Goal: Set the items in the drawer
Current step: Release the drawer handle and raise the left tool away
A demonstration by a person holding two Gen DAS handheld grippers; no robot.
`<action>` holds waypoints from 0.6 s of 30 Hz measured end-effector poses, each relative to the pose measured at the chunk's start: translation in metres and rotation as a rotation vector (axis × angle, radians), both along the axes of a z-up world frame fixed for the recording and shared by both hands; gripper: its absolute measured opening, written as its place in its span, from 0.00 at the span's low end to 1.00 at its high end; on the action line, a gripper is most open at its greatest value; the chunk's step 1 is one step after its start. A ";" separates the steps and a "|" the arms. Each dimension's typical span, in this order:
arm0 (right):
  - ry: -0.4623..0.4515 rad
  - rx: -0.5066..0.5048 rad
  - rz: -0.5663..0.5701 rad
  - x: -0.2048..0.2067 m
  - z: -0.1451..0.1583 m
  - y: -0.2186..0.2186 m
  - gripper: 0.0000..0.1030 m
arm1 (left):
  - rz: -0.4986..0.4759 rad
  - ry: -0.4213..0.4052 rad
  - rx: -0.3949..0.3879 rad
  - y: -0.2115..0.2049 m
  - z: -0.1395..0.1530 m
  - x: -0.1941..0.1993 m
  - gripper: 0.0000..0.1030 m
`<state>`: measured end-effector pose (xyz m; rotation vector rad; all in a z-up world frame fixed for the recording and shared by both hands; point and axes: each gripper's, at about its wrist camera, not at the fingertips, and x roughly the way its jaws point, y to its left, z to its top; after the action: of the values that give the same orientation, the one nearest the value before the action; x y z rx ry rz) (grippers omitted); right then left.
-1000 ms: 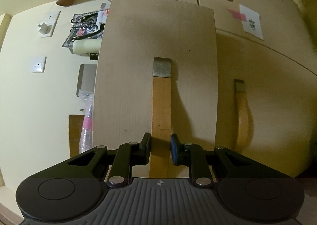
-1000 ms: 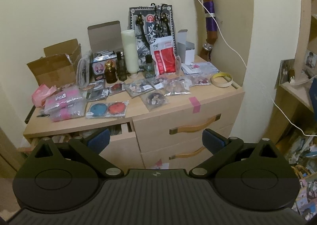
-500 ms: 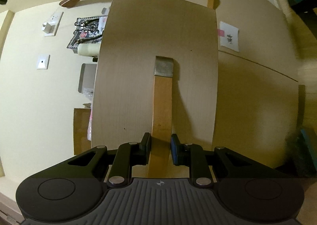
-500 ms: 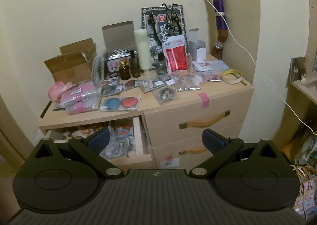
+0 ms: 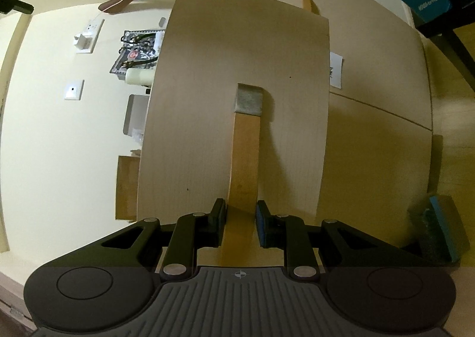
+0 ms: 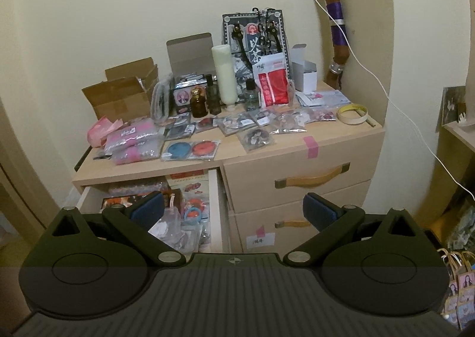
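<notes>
at lower centre the left gripper (image 5: 241,222) pinches the drawer's (image 5: 207,99) curved tan handle (image 5: 245,164); the right gripper (image 6: 234,212) gapes wide, empty.

Left close on drawer front (image 5: 207,129) — right farther, perhaps above.

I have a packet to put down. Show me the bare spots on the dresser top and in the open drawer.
Dresser top: a bare strip runs along the front edge from the pink tape to the right corner, below the tape roll. A thinner one lies front left, under the pink packets. Middle and back are crowded. The open drawer looks mostly covered.
</notes>
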<state>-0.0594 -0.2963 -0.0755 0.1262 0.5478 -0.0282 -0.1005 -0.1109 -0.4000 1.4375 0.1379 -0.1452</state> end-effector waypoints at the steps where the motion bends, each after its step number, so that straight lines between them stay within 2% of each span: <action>1: -0.001 0.001 0.004 0.000 0.000 -0.001 0.99 | 0.002 0.002 -0.003 0.000 0.000 -0.003 0.20; 7: -0.004 0.018 0.011 -0.002 0.000 -0.005 0.99 | 0.013 0.005 -0.011 0.001 0.005 -0.009 0.20; 9: -0.002 0.021 0.017 -0.003 -0.001 -0.007 0.99 | 0.014 0.023 -0.020 -0.001 0.008 -0.011 0.25; 11: 0.000 0.024 0.022 -0.003 -0.002 -0.008 0.99 | 0.011 0.040 -0.029 -0.003 0.009 -0.016 0.46; 12: -0.001 0.025 0.024 -0.004 -0.002 -0.009 0.99 | 0.009 0.043 -0.035 -0.004 0.010 -0.018 0.50; 14: -0.001 0.025 0.027 -0.006 -0.003 -0.008 0.99 | 0.009 0.038 -0.053 -0.006 0.012 -0.021 0.75; 16: 0.007 0.026 0.032 -0.007 -0.004 -0.011 0.99 | 0.025 0.030 -0.098 -0.007 0.017 -0.022 0.91; 18: 0.010 0.029 0.031 -0.010 -0.005 -0.012 0.99 | 0.042 0.022 -0.144 -0.009 0.022 -0.024 0.97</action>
<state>-0.0691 -0.3087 -0.0806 0.1462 0.5602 0.0090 -0.1242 -0.1196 -0.3775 1.2895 0.1724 -0.1344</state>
